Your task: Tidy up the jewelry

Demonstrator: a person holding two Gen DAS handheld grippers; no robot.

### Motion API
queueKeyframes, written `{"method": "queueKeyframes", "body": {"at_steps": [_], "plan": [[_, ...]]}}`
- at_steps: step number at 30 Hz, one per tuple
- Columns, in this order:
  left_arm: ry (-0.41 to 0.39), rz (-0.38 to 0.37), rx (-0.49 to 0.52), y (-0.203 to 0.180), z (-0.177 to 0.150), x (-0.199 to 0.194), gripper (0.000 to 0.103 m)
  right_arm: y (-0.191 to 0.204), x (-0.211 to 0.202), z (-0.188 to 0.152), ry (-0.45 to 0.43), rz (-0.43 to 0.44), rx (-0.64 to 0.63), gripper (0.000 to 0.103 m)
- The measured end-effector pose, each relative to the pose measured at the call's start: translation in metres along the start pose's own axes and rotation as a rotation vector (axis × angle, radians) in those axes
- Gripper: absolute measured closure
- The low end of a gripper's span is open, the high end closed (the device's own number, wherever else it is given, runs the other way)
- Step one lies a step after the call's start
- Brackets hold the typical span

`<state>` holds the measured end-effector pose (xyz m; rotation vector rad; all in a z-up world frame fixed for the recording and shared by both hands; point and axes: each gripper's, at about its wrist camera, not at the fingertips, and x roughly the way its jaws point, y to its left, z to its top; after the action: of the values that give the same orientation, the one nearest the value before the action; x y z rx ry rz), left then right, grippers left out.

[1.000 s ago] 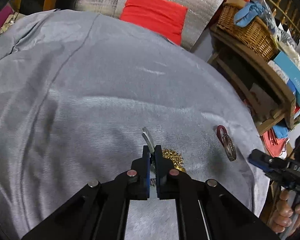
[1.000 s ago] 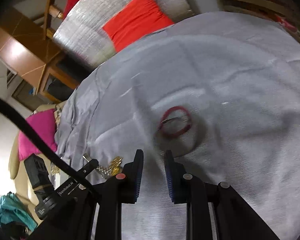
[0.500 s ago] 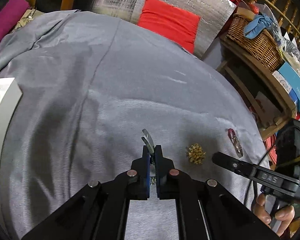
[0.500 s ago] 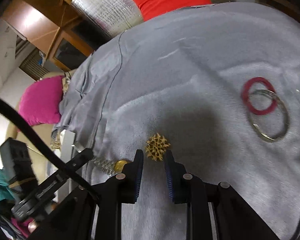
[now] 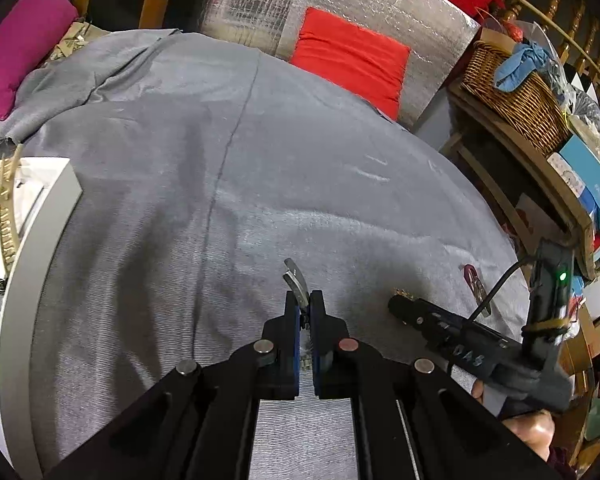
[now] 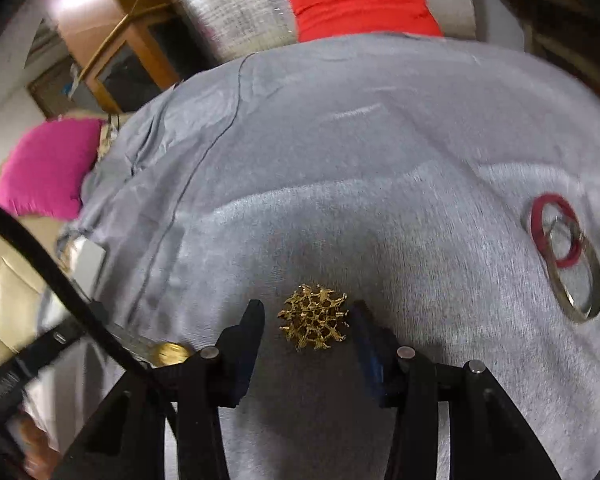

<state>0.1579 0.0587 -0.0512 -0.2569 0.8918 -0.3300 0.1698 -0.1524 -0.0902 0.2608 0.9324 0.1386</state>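
Observation:
My left gripper is shut on a silver chain piece, whose curved end sticks up past the fingertips. The right wrist view shows a gold disc hanging from that grip. A gold filigree brooch lies on the grey cloth. My right gripper straddles the brooch with its jaws opening, and the pads stand clear of it on both sides. A red ring overlaps a silver bangle on the cloth to the right. In the left wrist view the right gripper hides most of the brooch.
A white tray with beige jewelry sits at the cloth's left edge. A red cushion leans on silver foil at the back, a pink cushion lies far left, and a wicker basket stands on a wooden shelf to the right.
My right gripper swung left from the red ring to the gold brooch and spread its jaws around it. My left gripper carried the chain piece left, bringing the white tray into view.

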Motion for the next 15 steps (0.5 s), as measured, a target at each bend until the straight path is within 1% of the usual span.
{"method": "queueKeyframes", "body": {"at_steps": [2, 3, 5, 8, 13, 15], "plan": [[-0.004, 0.002, -0.008, 0.004, 0.000, -0.002, 0.099, 0.006, 0.001, -0.002, -0.012, -0.046, -0.064, 0.060], [-0.004, 0.004, -0.013, 0.005, 0.000, -0.003, 0.099, 0.009, 0.002, -0.003, -0.015, -0.075, -0.101, 0.061], [-0.006, 0.011, -0.017, 0.007, -0.001, -0.004, 0.099, 0.016, 0.004, -0.005, -0.023, -0.110, -0.162, 0.061], [-0.007, 0.014, -0.023, 0.010, -0.001, -0.005, 0.099, 0.020, 0.003, -0.007, -0.034, -0.135, -0.208, 0.063], [-0.014, 0.010, -0.023, 0.009, 0.000, -0.008, 0.099, 0.014, -0.005, -0.005, -0.049, -0.120, -0.198, 0.063], [-0.024, 0.010, -0.023, 0.009, 0.001, -0.010, 0.099, 0.008, -0.016, -0.002, -0.069, -0.077, -0.174, 0.063]]}}
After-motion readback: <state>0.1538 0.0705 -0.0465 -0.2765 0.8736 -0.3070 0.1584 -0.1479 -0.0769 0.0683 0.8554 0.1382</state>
